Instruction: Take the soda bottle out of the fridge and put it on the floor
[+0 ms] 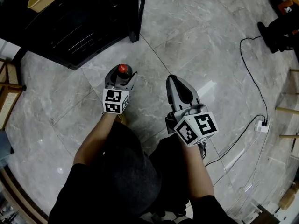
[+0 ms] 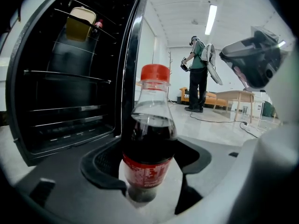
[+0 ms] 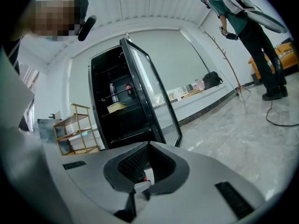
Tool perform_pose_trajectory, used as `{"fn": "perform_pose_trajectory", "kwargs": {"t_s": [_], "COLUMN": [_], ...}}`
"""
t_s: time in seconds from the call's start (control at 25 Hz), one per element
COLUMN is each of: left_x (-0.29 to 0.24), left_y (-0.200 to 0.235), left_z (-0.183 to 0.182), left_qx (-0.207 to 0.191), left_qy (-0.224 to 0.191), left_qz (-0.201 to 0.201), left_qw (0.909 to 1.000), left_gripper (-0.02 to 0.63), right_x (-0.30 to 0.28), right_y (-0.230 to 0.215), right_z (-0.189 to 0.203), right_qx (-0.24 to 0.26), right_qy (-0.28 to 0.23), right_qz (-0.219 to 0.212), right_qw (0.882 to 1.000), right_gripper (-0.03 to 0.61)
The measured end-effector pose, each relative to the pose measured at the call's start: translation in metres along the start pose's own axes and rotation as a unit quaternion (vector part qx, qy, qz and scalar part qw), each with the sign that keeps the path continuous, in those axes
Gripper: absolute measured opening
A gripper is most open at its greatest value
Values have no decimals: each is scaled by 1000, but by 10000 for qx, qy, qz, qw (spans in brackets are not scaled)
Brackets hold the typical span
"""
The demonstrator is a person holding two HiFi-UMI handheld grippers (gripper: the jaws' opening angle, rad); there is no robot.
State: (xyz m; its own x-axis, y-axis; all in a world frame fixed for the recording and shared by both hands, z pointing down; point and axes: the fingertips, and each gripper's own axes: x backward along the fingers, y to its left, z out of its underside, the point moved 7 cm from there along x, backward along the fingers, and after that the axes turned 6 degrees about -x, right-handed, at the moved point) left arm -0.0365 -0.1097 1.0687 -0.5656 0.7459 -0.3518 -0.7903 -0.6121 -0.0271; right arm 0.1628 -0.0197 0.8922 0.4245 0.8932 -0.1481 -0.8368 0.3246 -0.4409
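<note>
Marble floor (image 1: pixel 187 31); soda bottle (image 2: pixel 149 143) upright, cap up.

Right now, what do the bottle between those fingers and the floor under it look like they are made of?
Soda bottle: probably clear plastic, glossy; the neck is see-through above the dark drink and catches highlights, though glass cannot be ruled out.
Floor: polished grey marble or marble-look tile; pale veins, thin joint lines and a sheen of reflected light.

soda bottle (image 2: pixel 150 139): red cap, dark cola; fridge (image 2: pixel 70 120) black
</note>
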Motion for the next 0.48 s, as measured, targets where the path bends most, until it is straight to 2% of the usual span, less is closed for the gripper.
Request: {"fn": "perform_pose_trajectory", "kwargs": {"t_s": [0.12, 0.24, 0.48], "left_x": [2, 5, 20], "left_y": [0, -2, -3], "left_z": [-1, -3, -12], "left_qx": [1, -15, 9], "left_qy": [-14, -58, -70], "left_qz": [50, 71, 179], "left_qw": [10000, 10000, 9998], "left_gripper": [338, 395, 405], "right_x": [-1, -2, -4], "right_y": [4, 7, 12], "right_z": [1, 1, 2], "right_qx": [17, 20, -42], "right_qy": [28, 51, 71], "right_qz": [-81, -125, -191], "right_qw": [10000, 9999, 9998], "right_gripper": [23, 23, 23]}}
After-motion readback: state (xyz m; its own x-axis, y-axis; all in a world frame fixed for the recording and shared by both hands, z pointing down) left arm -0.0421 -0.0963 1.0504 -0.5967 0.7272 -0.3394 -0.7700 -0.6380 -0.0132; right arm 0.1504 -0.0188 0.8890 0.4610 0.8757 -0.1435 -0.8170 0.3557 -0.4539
